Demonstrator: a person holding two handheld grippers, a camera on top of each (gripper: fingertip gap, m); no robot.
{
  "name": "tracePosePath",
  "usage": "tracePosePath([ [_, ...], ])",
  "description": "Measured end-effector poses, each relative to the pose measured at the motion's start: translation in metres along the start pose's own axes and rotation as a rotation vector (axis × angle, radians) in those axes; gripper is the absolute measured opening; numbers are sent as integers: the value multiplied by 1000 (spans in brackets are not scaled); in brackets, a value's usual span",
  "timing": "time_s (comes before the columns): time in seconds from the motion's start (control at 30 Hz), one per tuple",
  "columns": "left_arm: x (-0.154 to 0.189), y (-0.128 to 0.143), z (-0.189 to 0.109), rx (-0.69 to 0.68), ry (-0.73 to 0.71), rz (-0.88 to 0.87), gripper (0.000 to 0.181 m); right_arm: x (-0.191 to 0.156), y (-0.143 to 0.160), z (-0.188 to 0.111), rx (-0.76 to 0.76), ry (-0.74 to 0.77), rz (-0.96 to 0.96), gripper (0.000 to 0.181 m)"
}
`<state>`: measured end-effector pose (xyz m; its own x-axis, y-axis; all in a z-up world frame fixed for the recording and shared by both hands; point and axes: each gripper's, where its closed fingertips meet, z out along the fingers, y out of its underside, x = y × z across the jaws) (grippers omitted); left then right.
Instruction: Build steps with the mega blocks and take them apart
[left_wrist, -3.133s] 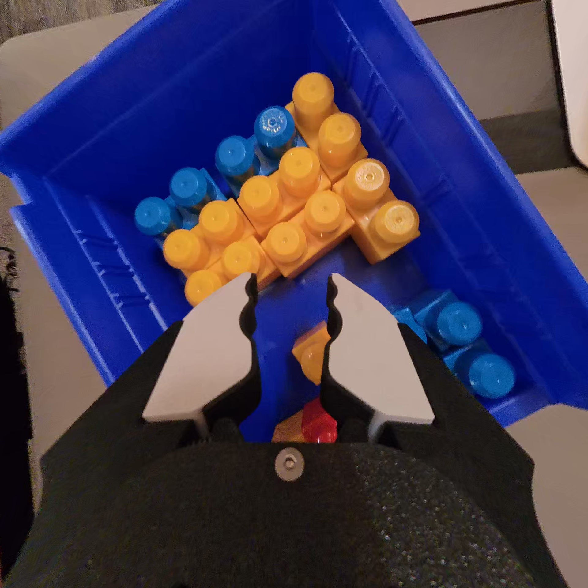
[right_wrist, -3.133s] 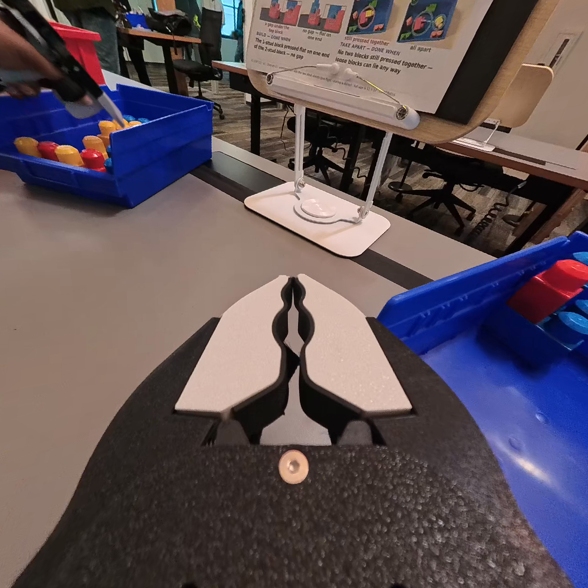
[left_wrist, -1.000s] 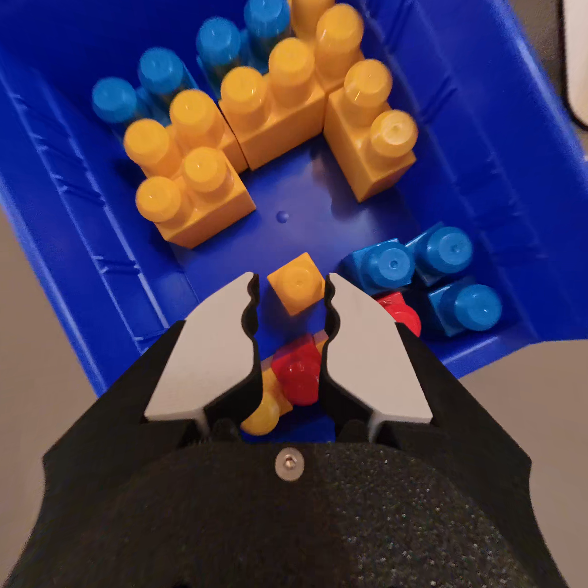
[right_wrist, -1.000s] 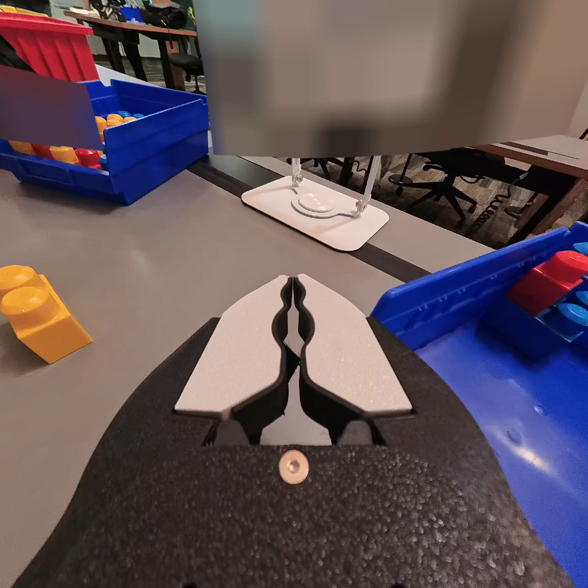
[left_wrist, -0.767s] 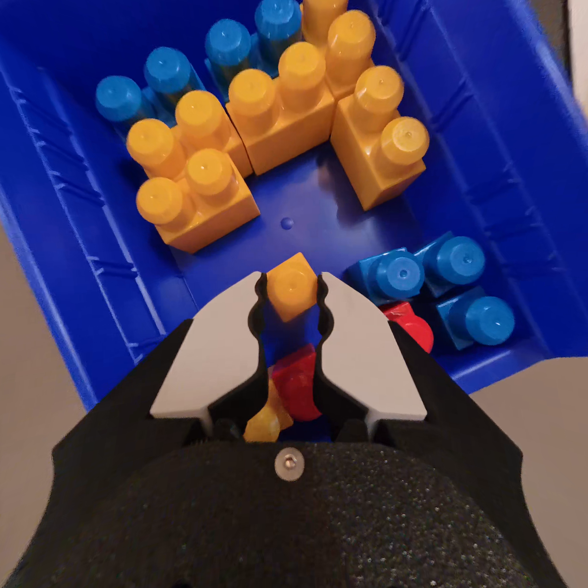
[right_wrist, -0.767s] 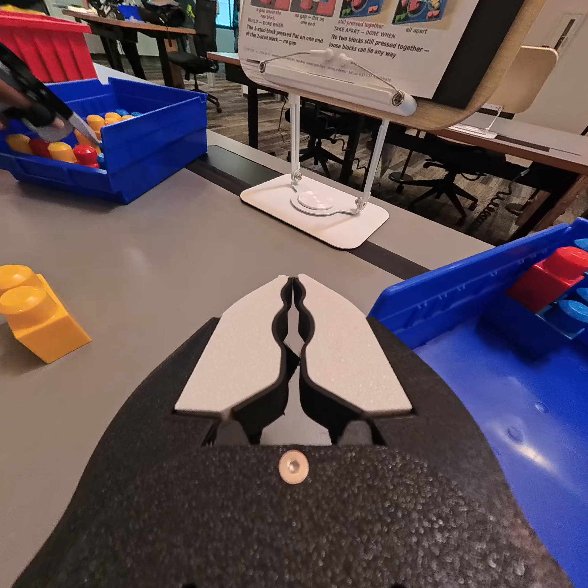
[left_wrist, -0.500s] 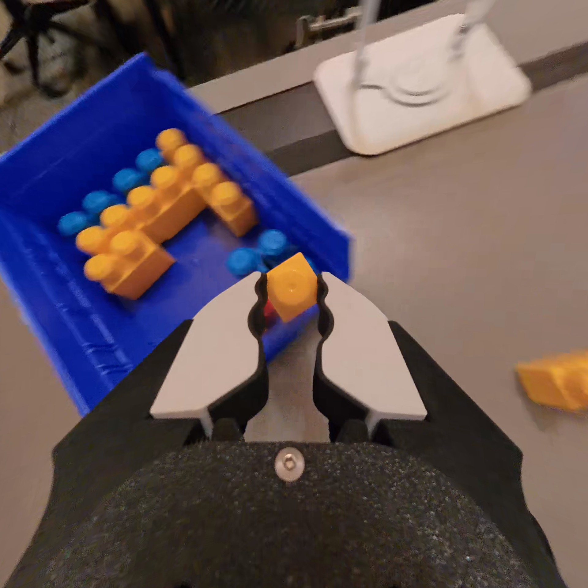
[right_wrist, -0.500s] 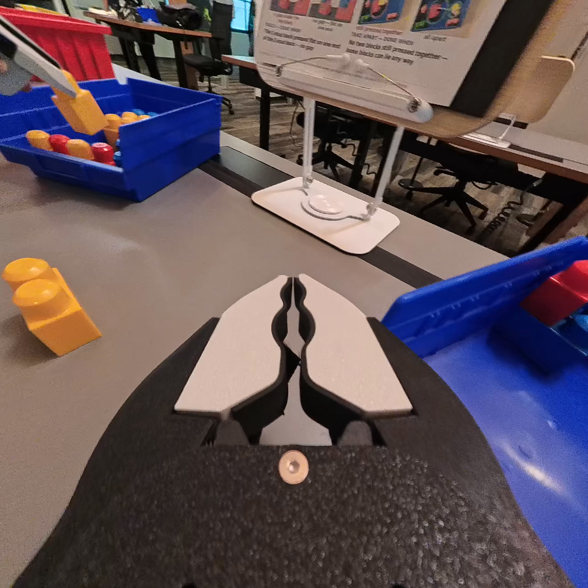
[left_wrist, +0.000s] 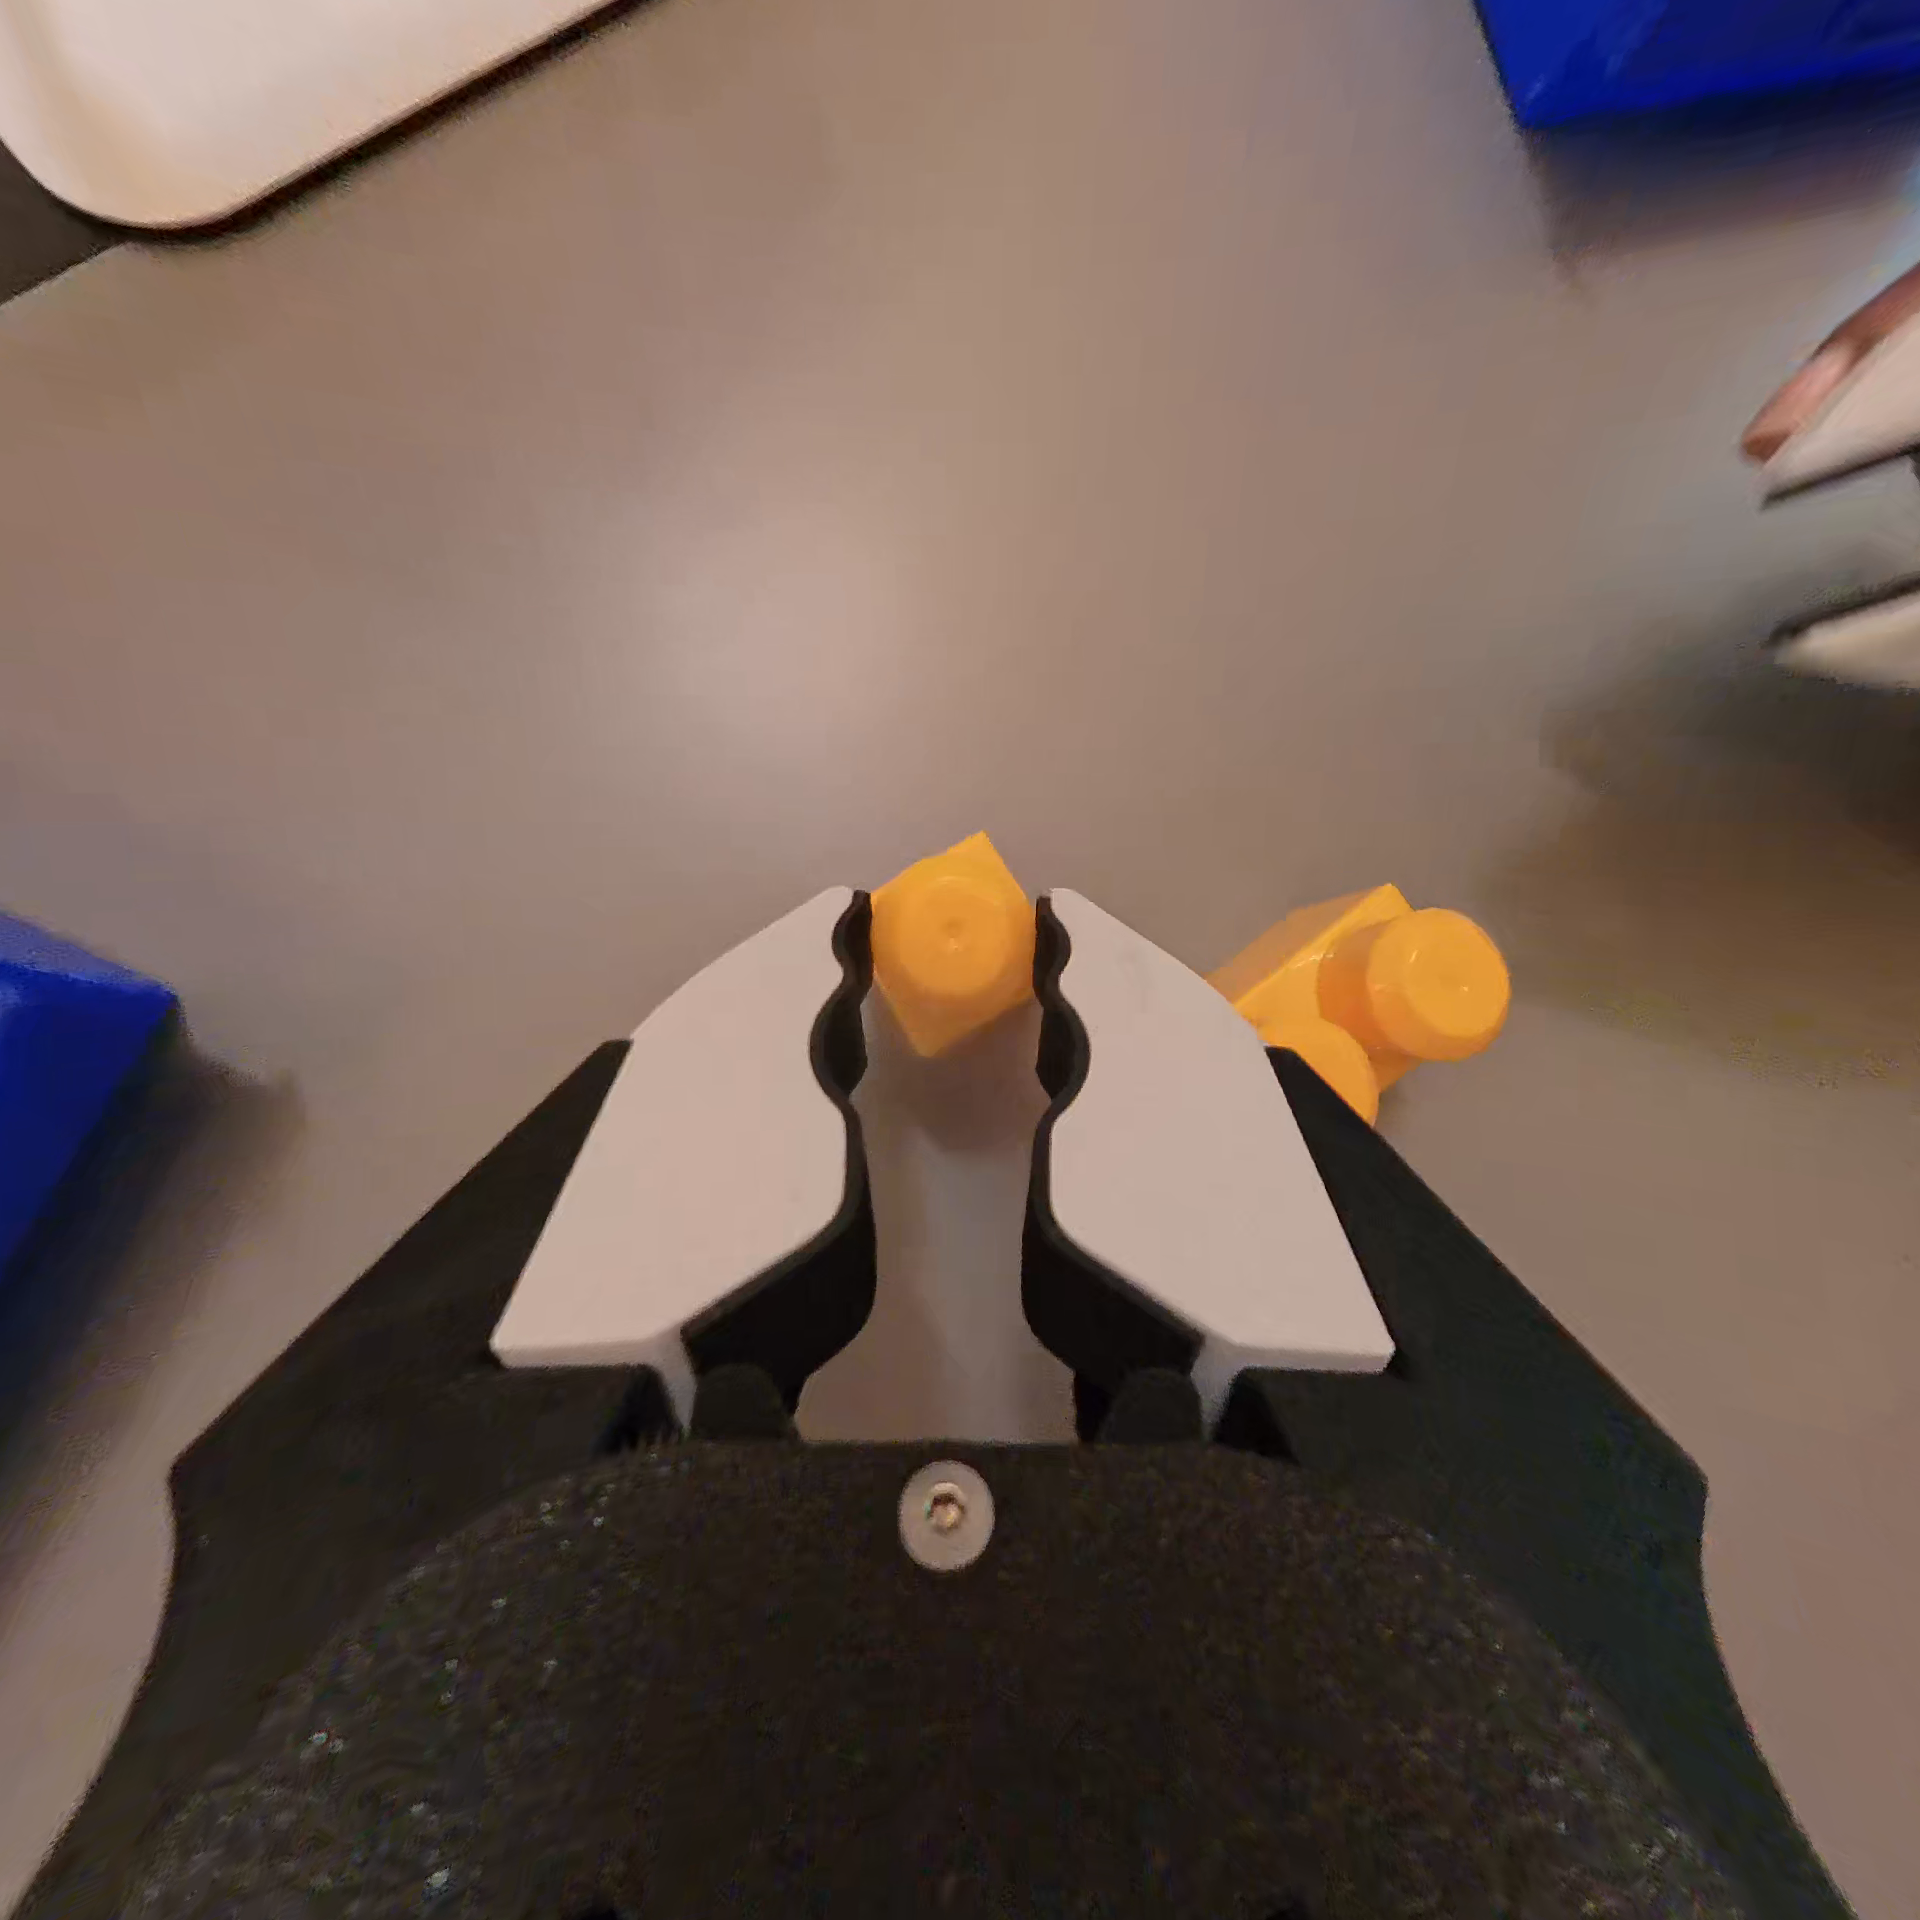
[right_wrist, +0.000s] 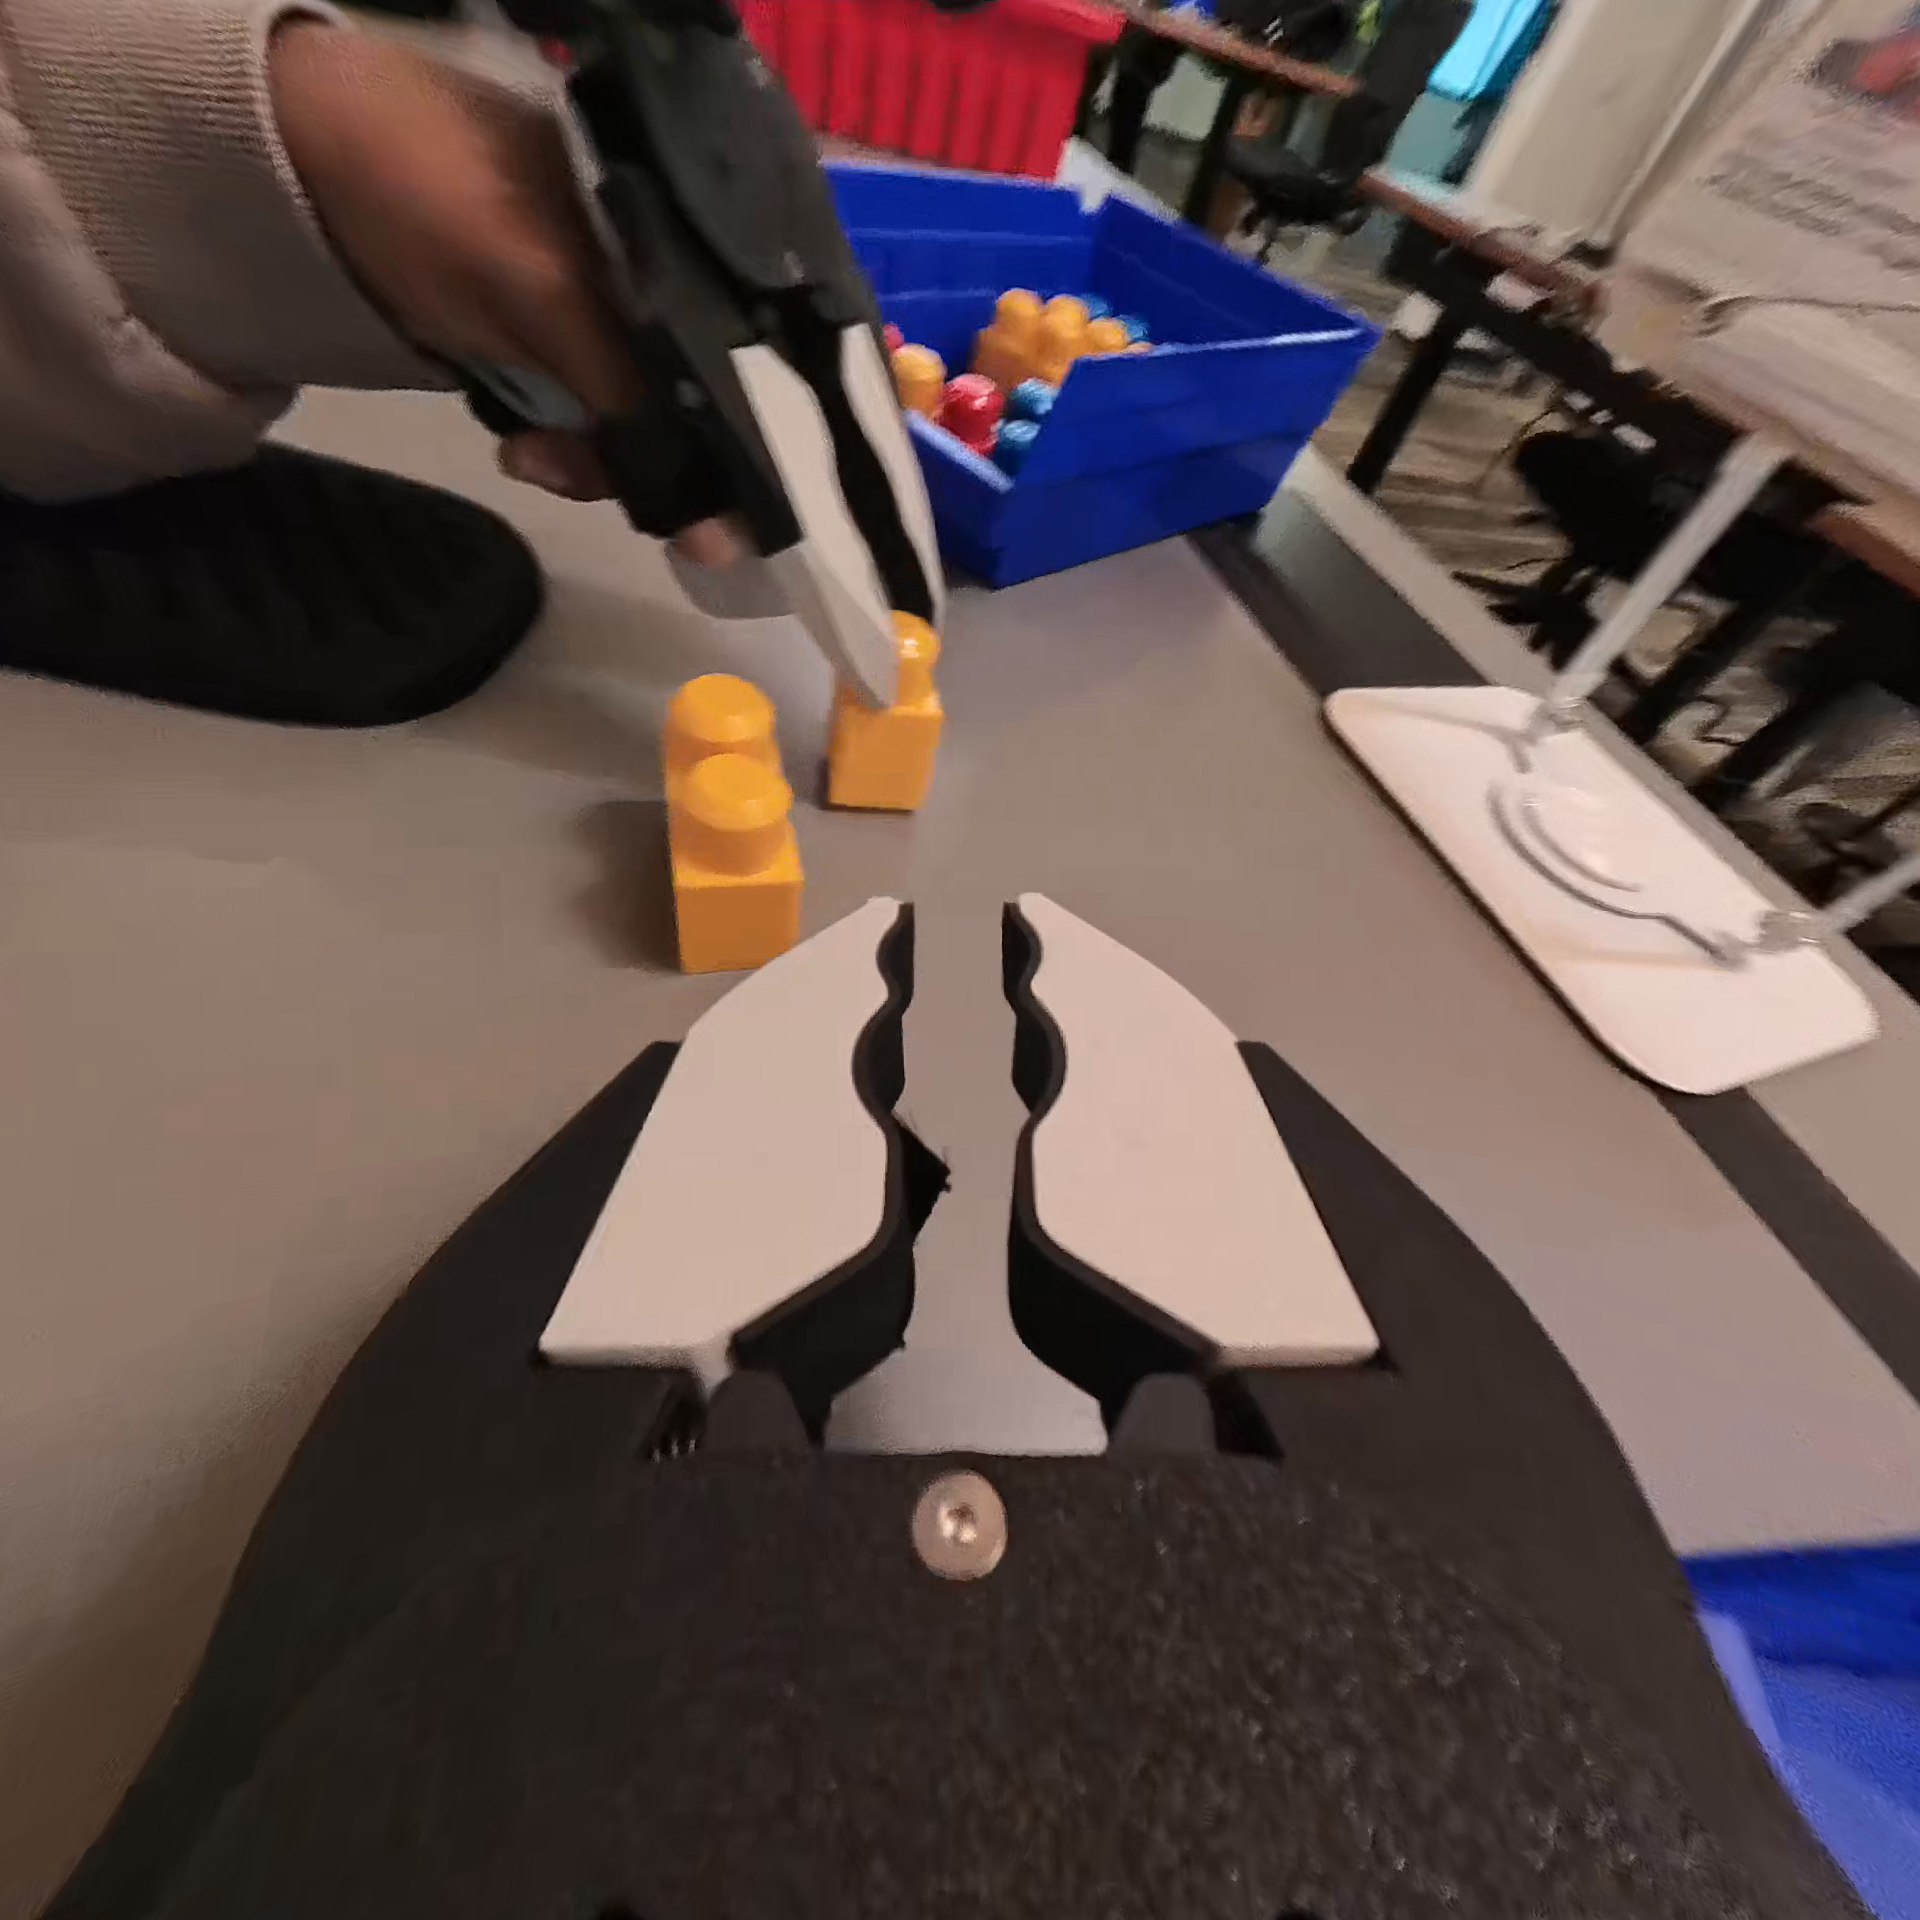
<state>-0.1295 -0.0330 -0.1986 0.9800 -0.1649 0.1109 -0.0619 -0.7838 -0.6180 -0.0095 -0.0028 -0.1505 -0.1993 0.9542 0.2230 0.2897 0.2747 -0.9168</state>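
My left gripper (left_wrist: 945, 920) is shut on the stud of a small yellow one-stud block (left_wrist: 951, 982). In the right wrist view this gripper (right_wrist: 883, 634) holds that block (right_wrist: 885, 743) upright, at or just above the grey table. A yellow two-stud block (left_wrist: 1382, 987) stands on the table just beside it (right_wrist: 732, 862), a small gap apart. My right gripper (right_wrist: 956, 914) is partly open and empty, low over the table, just right of the two-stud block.
A blue bin (right_wrist: 1164, 416) with yellow, red and blue blocks sits beyond the blocks, and a red bin (right_wrist: 935, 62) behind it. A white stand base (right_wrist: 1590, 883) lies at the right. Another blue bin's corner (right_wrist: 1829, 1662) shows at lower right. A sleeved arm (right_wrist: 156, 229) reaches in from the left. The tips of one gripper are about 15 cm away from the tips of the other. The white stand base (right_wrist: 1590, 883) is about equally far from each gripper, around 30 cm.
My left gripper closed on the one-stud block in the bin and carried it out to the table beside the two-stud block. My right gripper swung towards the blocks and its jaws opened.
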Motion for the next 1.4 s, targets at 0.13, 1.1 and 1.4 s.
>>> tracePosePath([
  [0.13,1,-2,2,43,10,0,52,-28,4,20,-139,-126,-17,33],
  [1.1,100,-72,-109,796,764,77,40,-12,-126,-1,731,-386,524,30],
  [1.4,61,-72,-130,875,655,80,37,-11,-104,33,417,-351,386,38],
])
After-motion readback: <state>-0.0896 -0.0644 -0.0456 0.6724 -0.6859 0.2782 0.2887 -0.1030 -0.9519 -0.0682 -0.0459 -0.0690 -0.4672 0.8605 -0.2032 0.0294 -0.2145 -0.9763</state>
